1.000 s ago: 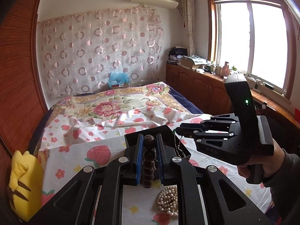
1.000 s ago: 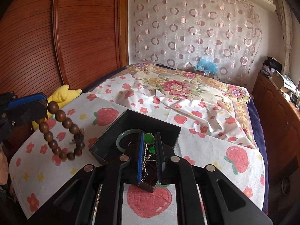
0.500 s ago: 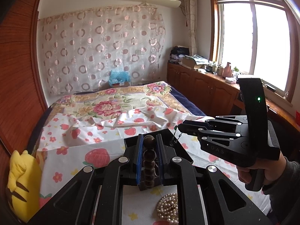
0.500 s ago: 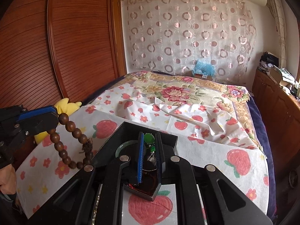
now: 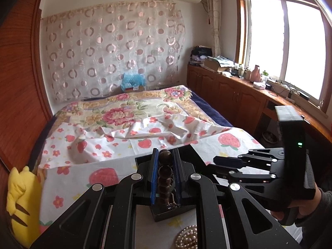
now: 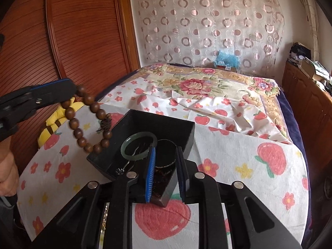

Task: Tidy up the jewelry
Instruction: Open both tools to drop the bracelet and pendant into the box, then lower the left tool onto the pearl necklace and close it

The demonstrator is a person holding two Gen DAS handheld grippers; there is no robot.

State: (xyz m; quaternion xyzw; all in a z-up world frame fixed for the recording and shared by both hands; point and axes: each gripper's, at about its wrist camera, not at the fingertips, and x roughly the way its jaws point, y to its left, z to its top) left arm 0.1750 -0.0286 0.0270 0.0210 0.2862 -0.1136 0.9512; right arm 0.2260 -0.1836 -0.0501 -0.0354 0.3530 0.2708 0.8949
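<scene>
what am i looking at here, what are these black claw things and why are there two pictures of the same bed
No robot here: a person holds a two-finger gripper in each hand, and each gripper carries a wide-angle camera looking forward along its fingers. That gives two pictures of one moment.

In the left camera's picture, the left gripper is shut on a brown bead bracelet. The right gripper shows at the side, in the person's hand.

In the right camera's picture, the right gripper is open above a black box that sits on a strawberry-print cloth over the bed. The same bracelet hangs from the left gripper beside the box.

Inside the box lies a green bangle. A pearl strand lies on the cloth, and a yellow plush toy sits at the bed's edge.
</scene>
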